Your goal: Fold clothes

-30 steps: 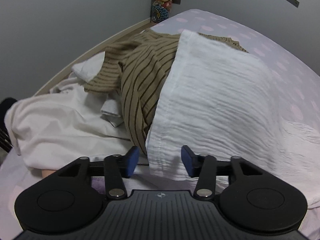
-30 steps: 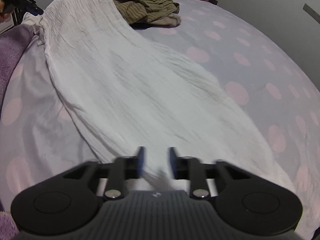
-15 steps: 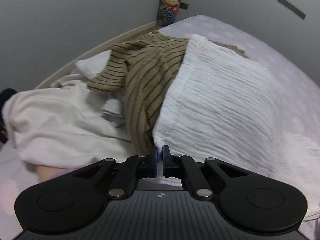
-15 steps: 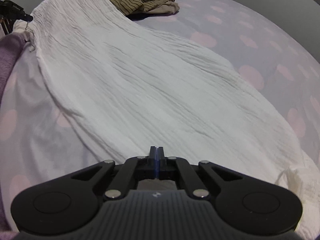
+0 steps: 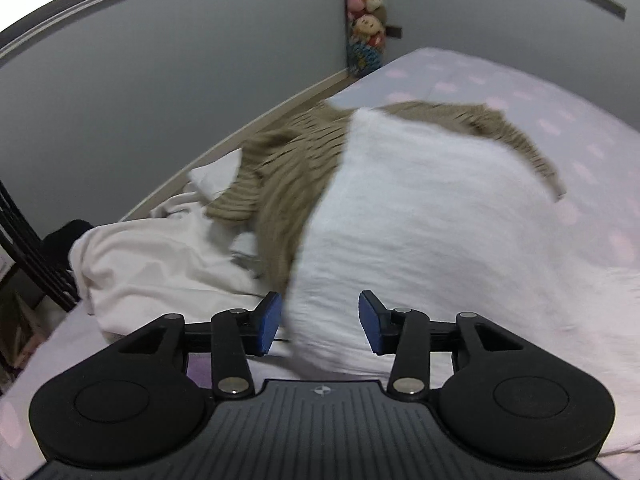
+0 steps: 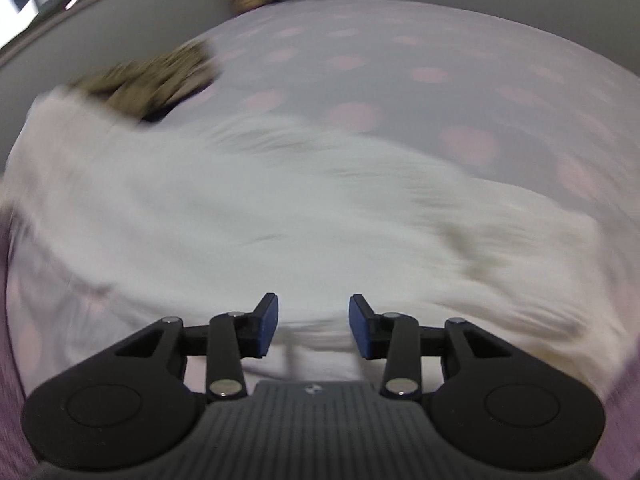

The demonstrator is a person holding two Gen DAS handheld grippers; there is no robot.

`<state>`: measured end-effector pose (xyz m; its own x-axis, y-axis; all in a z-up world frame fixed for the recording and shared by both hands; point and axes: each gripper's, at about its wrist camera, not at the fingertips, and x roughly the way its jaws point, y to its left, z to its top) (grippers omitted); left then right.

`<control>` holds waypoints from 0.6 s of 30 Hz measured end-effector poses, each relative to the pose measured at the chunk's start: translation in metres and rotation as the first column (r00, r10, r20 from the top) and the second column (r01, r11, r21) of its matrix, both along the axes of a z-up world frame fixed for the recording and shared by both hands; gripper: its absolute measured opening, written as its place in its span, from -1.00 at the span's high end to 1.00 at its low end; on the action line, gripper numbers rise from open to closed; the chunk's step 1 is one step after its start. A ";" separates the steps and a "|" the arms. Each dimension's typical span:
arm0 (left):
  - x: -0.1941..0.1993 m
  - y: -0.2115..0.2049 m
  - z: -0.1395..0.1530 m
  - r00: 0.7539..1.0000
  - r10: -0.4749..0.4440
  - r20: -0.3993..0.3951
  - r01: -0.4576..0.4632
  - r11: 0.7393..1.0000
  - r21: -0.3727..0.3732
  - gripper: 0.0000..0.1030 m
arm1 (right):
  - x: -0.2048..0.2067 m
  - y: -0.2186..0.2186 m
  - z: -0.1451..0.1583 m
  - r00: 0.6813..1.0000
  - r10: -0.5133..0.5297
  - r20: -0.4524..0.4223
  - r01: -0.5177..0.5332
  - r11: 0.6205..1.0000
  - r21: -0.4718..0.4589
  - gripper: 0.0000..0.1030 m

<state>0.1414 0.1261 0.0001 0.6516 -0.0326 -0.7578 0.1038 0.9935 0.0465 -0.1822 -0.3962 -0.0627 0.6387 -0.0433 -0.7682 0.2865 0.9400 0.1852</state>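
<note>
A white crinkled garment (image 5: 432,224) lies spread on the bed, its near edge just in front of my left gripper (image 5: 319,322). That gripper is open, with the cloth's corner lying between the blue pads but not pinched. The same white garment (image 6: 256,216) fills the right wrist view, blurred by motion. My right gripper (image 6: 313,326) is open over its near edge and holds nothing. A tan striped garment (image 5: 288,168) lies partly under the white one's far end; it also shows in the right wrist view (image 6: 148,80).
A cream garment (image 5: 160,256) is heaped at the left by the bed's edge. The bed sheet (image 6: 440,80) is lilac with pink dots. A grey wall and a hanging column of plush toys (image 5: 366,12) stand behind. A dark chair frame (image 5: 28,256) is at far left.
Both grippers were shut on the white garment's edge half a second ago and have now opened, letting it go. Both views have lifted and pulled back, blurred with motion.
</note>
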 end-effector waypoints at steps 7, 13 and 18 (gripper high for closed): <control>-0.034 -0.057 0.012 0.996 -0.093 -0.008 0.091 0.989 -0.120 0.15 | -0.051 -0.081 0.019 0.940 -0.335 0.066 0.333 0.942 0.046 0.17; -0.047 -0.064 -0.012 0.996 -0.022 -0.087 0.001 0.973 -0.229 0.09 | -0.061 -0.080 0.010 0.939 -0.334 0.078 0.334 0.943 0.014 0.03; -0.042 -0.036 -0.045 0.983 0.134 -0.123 -0.170 0.917 -0.360 0.09 | -0.053 -0.067 -0.001 0.960 -0.266 0.083 0.270 0.962 -0.040 -0.15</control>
